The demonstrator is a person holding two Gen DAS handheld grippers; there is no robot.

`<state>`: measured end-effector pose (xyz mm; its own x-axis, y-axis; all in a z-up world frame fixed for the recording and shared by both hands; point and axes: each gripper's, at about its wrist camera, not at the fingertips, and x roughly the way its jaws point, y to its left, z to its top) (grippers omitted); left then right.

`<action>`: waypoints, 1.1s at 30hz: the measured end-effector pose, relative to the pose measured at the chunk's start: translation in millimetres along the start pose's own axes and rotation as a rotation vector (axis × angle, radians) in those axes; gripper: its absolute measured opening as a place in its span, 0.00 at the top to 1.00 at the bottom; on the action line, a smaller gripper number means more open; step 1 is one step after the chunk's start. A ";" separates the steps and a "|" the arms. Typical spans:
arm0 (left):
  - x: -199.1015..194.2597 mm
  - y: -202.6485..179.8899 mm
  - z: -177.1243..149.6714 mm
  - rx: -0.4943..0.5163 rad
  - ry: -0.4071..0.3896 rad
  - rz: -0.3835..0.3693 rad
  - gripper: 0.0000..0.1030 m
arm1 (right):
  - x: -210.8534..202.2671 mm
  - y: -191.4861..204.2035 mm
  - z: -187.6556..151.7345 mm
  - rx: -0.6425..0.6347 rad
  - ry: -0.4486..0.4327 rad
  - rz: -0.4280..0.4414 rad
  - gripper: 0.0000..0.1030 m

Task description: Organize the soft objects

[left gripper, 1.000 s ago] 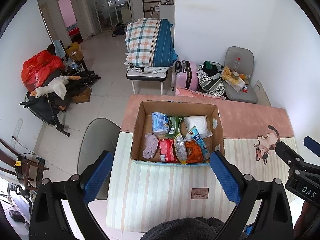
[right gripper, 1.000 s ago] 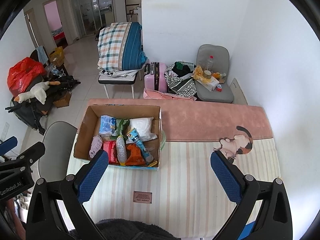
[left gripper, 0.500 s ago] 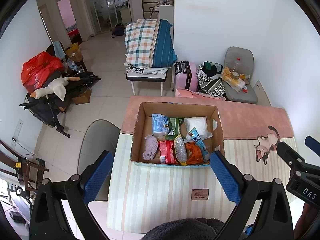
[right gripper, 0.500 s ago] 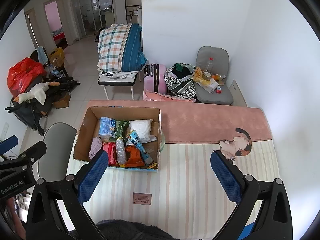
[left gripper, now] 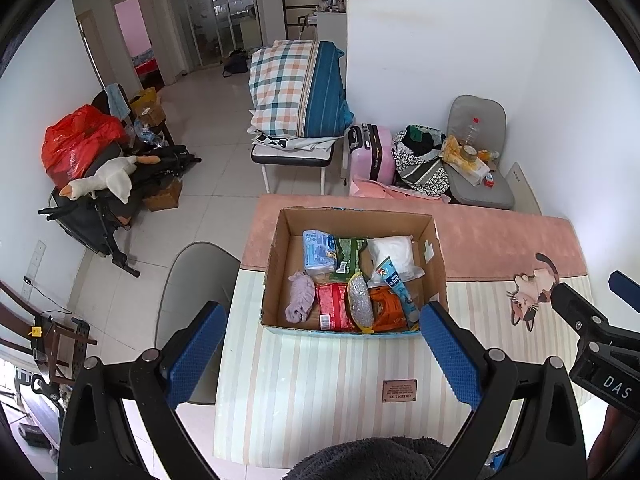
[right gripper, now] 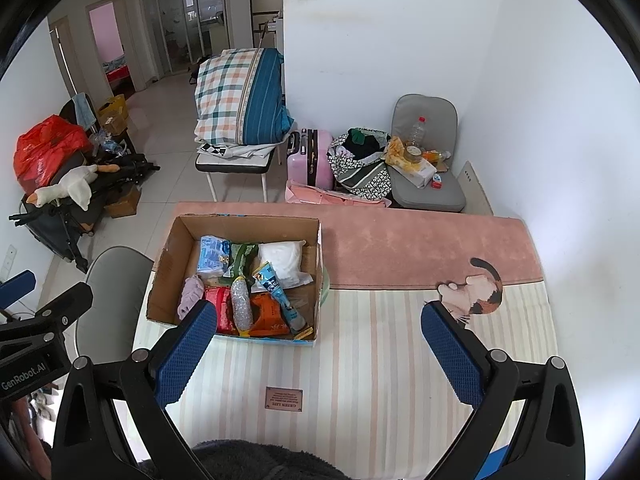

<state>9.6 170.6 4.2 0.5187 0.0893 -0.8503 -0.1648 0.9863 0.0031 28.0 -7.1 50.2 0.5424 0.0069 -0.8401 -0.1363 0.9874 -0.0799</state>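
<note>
An open cardboard box (left gripper: 276, 248) (right gripper: 168, 256) stands on a table covered with a striped and pink mat (left gripper: 340, 380) (right gripper: 380, 340). Inside lie a lilac soft cloth (left gripper: 300, 302) (right gripper: 190, 296), a white pillow-like pack (left gripper: 392, 250) (right gripper: 282, 258), a blue tissue pack (left gripper: 318, 250), red (left gripper: 334, 310) and orange (left gripper: 384, 308) packets and a blue tube (left gripper: 396, 286). My left gripper (left gripper: 324, 352) is open and empty, high above the box's near edge. My right gripper (right gripper: 320, 352) is open and empty, right of the box.
A grey chair (left gripper: 192, 280) stands at the table's left edge. Beyond the table are a bench with folded bedding (left gripper: 296, 92), a pink suitcase (left gripper: 370, 152), a grey seat with clutter (left gripper: 476, 160) and a stroller with a plush goose (left gripper: 100, 180). White wall to the right.
Both grippers have drawn slightly back and up, so the box sits a little farther away. Both stay open and empty.
</note>
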 end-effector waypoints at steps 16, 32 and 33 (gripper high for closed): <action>0.7 -2.1 0.0 -0.002 -0.001 0.002 0.03 | -2.5 -0.5 2.8 -0.002 -0.009 -0.012 0.00; -1.3 -1.9 7.6 -0.001 -0.010 -0.004 0.03 | -4.0 0.7 1.9 -0.004 -0.010 -0.009 0.00; -2.0 -1.5 8.0 -0.002 -0.011 -0.004 0.03 | -3.9 0.9 1.8 -0.002 -0.011 -0.009 0.00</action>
